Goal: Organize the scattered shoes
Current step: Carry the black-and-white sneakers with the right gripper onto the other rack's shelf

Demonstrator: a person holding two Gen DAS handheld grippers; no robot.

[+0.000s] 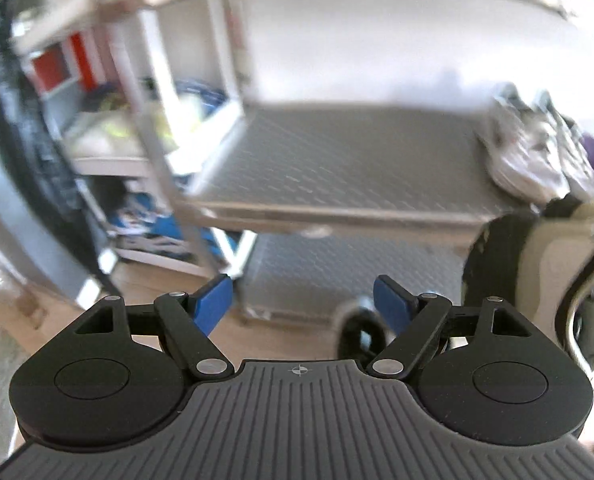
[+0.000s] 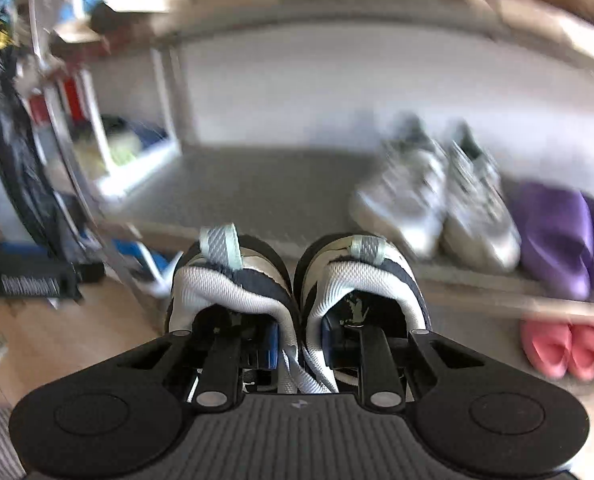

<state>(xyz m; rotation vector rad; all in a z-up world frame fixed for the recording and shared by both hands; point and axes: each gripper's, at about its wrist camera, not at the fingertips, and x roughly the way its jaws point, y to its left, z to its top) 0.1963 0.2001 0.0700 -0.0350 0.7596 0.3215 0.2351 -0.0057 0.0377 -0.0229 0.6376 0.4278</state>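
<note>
The left gripper [image 1: 303, 300] is held level in front of a metal shoe rack [image 1: 337, 160], its blue fingers [image 1: 213, 300] spread wide with nothing between them, pointing toward the gap between the middle shelf and the one below. The right gripper [image 2: 299, 344] is also held level and faces the same rack from slightly further right; its two fingers reach into the openings of a pair of dark blue and white sneakers [image 2: 297, 280], one finger inside each shoe, pinching the two inner walls together so that the pair hangs side by side with the heels toward the camera. The carried pair is in the air just in front of the middle shelf's front edge [image 2: 477, 292], not resting on it. The right wrist view shows what stands on that shelf: a pair of grey-white sneakers [image 2: 437, 200] side by side, toes forward, and just to their right a pair of purple slippers [image 2: 557, 236]; below them, on the lower shelf, a pair of pink slippers [image 2: 561, 348]. The left half of the middle shelf is bare. The left wrist view shows only part of the grey-white sneakers [image 1: 537, 152] at the shelf's right end and the carried sneakers [image 1: 545, 280] at the far right edge, but adds a white shelf unit [image 1: 109, 160] beside the rack. Both views are blurred.
</note>
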